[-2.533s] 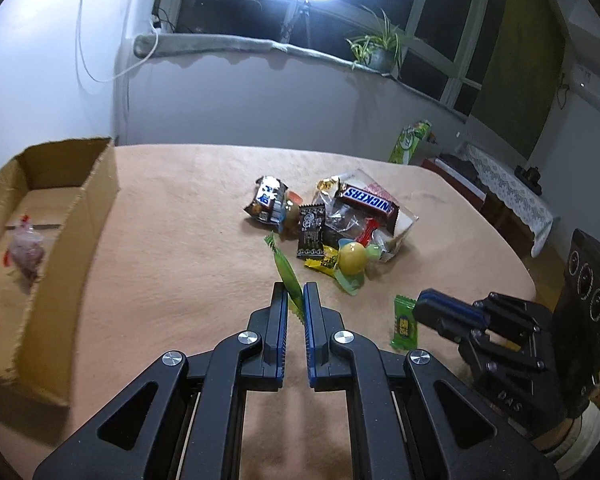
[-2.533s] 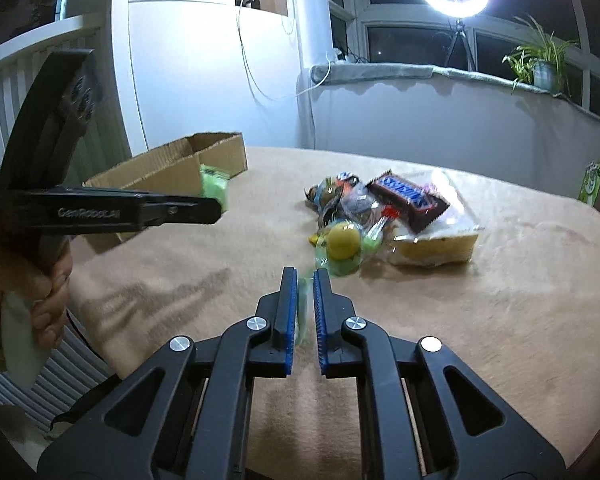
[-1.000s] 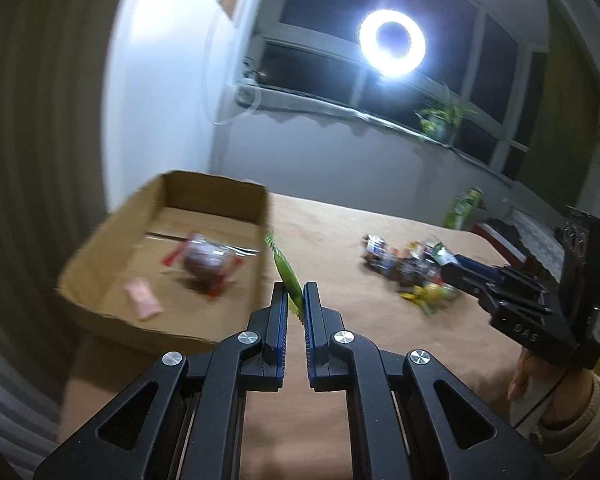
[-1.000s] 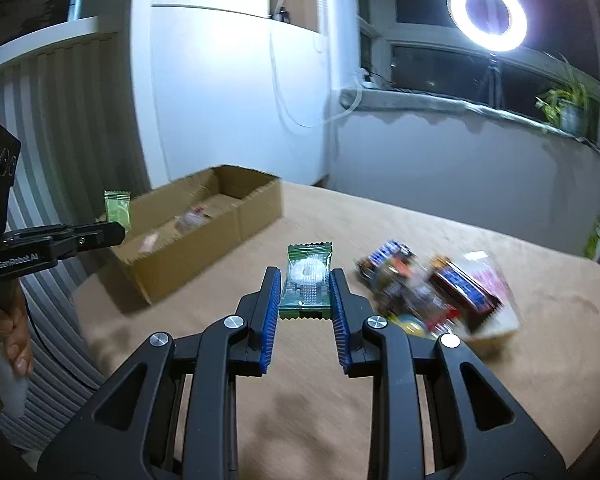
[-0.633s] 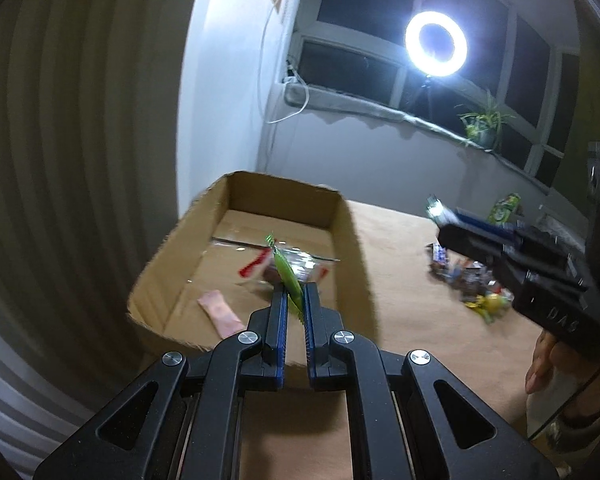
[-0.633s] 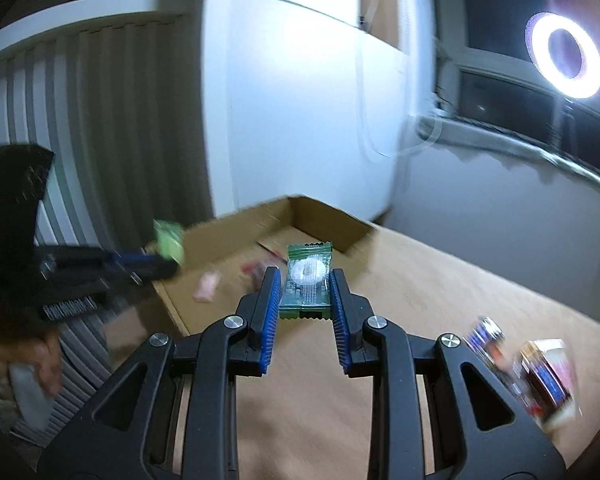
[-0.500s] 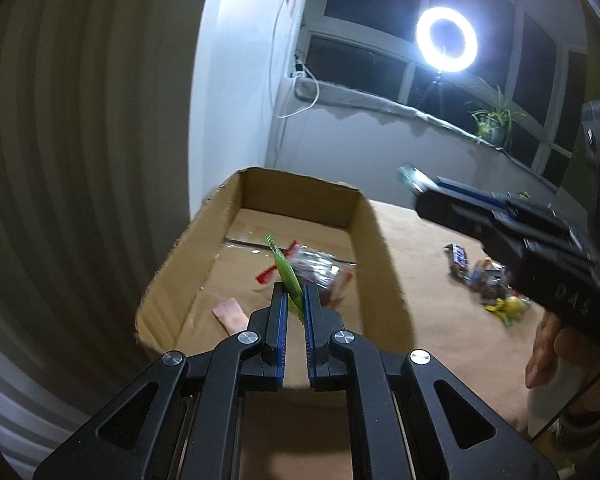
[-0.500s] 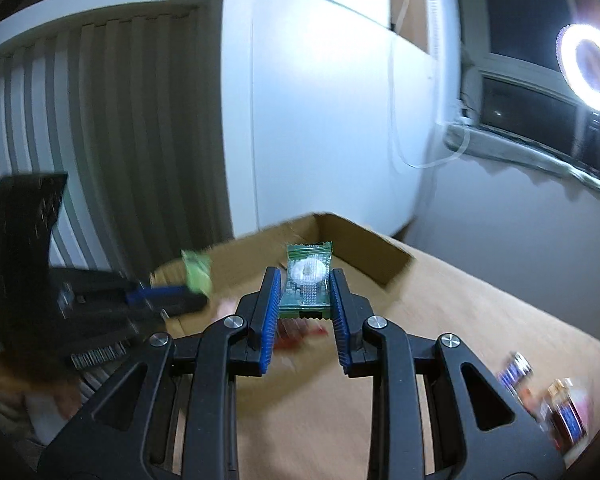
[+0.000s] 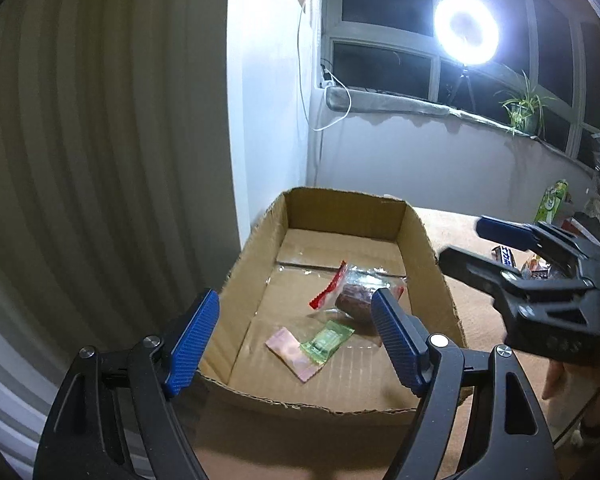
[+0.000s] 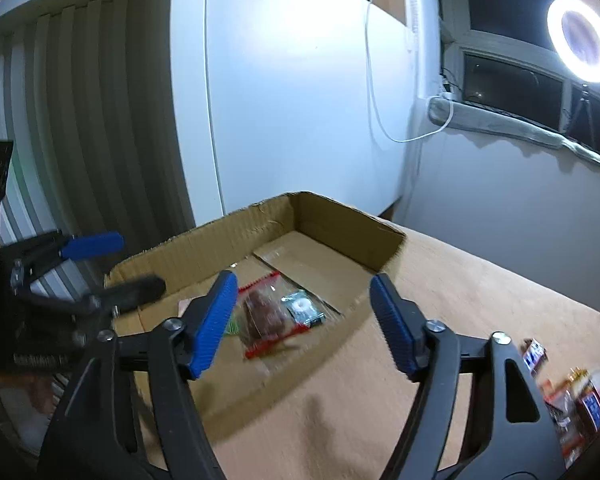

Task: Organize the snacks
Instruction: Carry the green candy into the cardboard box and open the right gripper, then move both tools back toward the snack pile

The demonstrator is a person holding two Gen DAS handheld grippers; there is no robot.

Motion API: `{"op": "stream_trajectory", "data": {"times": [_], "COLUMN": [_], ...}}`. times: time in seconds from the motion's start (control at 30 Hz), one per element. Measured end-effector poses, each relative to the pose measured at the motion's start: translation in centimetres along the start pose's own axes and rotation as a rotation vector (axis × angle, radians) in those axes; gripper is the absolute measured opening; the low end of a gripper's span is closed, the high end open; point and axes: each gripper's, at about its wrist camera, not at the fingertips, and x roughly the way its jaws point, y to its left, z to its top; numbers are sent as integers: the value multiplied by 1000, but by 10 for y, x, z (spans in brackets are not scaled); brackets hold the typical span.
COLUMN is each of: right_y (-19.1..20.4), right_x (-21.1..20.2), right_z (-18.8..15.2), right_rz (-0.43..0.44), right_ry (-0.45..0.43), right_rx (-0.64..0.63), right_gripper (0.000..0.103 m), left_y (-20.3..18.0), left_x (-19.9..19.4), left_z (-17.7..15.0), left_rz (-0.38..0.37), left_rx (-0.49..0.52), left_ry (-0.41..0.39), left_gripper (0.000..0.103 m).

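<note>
both grippers are over the cardboard box [image 9: 414, 240], which sits at the table's [image 10: 480, 300] corner nearest the white wall. left gripper [image 9: 296, 336]: jaws have just been opening, now wide apart, nothing between the pads. the light green packet [image 9: 327, 341] lies flat on the box floor near the front wall, overlapping the pink packet [image 9: 290, 354] at one end. right gripper [image 10: 300, 322]: jaws have just been opening too, wide apart, nothing clamped. the dark green packet with the white round centre [image 10: 302, 307] lies on the box floor, just beside the clear red-edged bag with a brown lump inside [image 10: 266, 314], which sits about mid-floor; whether the two touch is hard to tell through the blur. in the left view that bag [image 9: 356, 292] lies against the right wall, partly hidden behind the left gripper's right finger [image 9: 396, 342]. the far end of the box floor is bare cardboard with a tape seam. the rest of the snack pile [image 10: 572, 396] is still on the table, well apart from the box, at the right edge of the right view, blurred; a snickers bar [image 9: 507, 257] shows behind the right gripper in the left view. the right gripper's body [image 9: 548, 288] crosses the right side of the left view, over the table just beside the box's right wall. ring light [image 9: 466, 29] and potted plant [image 9: 522, 110] sit at the window.
</note>
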Motion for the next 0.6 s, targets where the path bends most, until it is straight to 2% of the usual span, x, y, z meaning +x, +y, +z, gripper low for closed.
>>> {"op": "stream_trajectory", "data": {"times": [0.17, 0.47, 0.6], "right_y": [0, -1, -2], "right_x": [-27, -68, -84], "right_z": [-6, -19, -31], "right_rz": [-21, -22, -24], "right_ry": [-34, -51, -53], "right_rx": [5, 9, 17], "right_gripper": [85, 85, 87], "left_y": [-7, -26, -33], "left_x": [-17, -46, -56], "left_z": [4, 9, 3], "left_rz": [11, 23, 0], "left_rx": [14, 48, 42], "left_ry": [-20, -46, -41], "left_gripper": [78, 80, 81]}}
